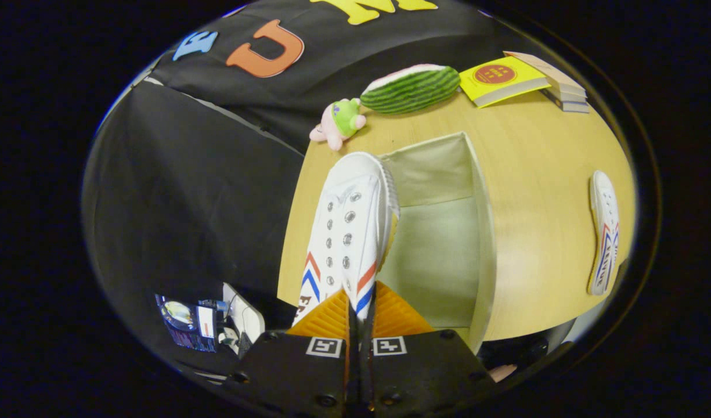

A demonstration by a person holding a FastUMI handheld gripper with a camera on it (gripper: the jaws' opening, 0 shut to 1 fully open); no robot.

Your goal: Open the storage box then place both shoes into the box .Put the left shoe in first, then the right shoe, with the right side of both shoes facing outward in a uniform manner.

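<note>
A white canvas shoe (346,229) with red and blue chevrons hangs from my gripper (361,305), whose two fingers are shut on its side wall near the collar. Its toe points away from me, over the near-left rim of the storage box. The storage box (483,244) lies open on the wooden table just beyond the fingers, its pale fabric inside bare. A second white shoe (603,232) of the same kind lies on its side on the table, well to the right of the box.
Beyond the box sit a small pink and green plush toy (339,123), a watermelon-slice plush (412,87) and a stack of books (515,78). The table's (541,174) left edge drops off beside the held shoe. Some small items (207,322) lie on the floor, lower left.
</note>
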